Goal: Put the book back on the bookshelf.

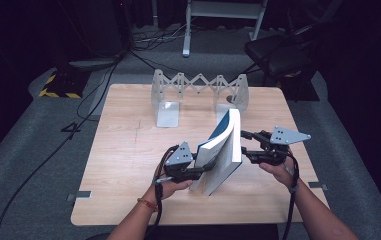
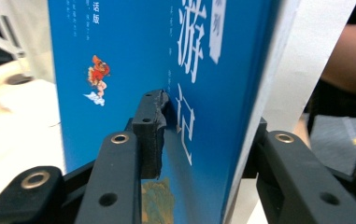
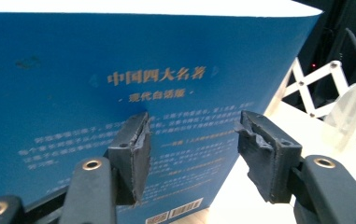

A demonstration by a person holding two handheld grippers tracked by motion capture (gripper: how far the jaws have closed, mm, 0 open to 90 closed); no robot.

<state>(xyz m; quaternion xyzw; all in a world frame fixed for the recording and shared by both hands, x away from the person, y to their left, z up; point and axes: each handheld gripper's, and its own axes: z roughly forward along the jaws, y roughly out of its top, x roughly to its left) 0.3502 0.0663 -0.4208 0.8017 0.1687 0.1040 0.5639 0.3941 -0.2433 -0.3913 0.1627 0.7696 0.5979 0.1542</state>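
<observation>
A thick book with a blue cover (image 1: 226, 145) stands tilted on its lower edge in the middle of the wooden table (image 1: 128, 150), leaning away from me. My left gripper (image 1: 203, 168) is shut on its near lower corner. In the left gripper view the jaws clamp the front cover and the page block of the book (image 2: 119, 70), left gripper (image 2: 203, 135). My right gripper (image 1: 243, 143) is open, close beside the book's right face. In the right gripper view the blue back cover (image 3: 73, 93) with its gold title lies just behind the spread jaws of the right gripper (image 3: 192, 144).
A white expanding book rack (image 1: 198, 85) with metal end plates stands at the table's far edge, also seen as rack (image 3: 316, 88). Cables run over the grey floor (image 1: 38, 150) to the left. A dark chair (image 1: 278, 55) is behind the table at right.
</observation>
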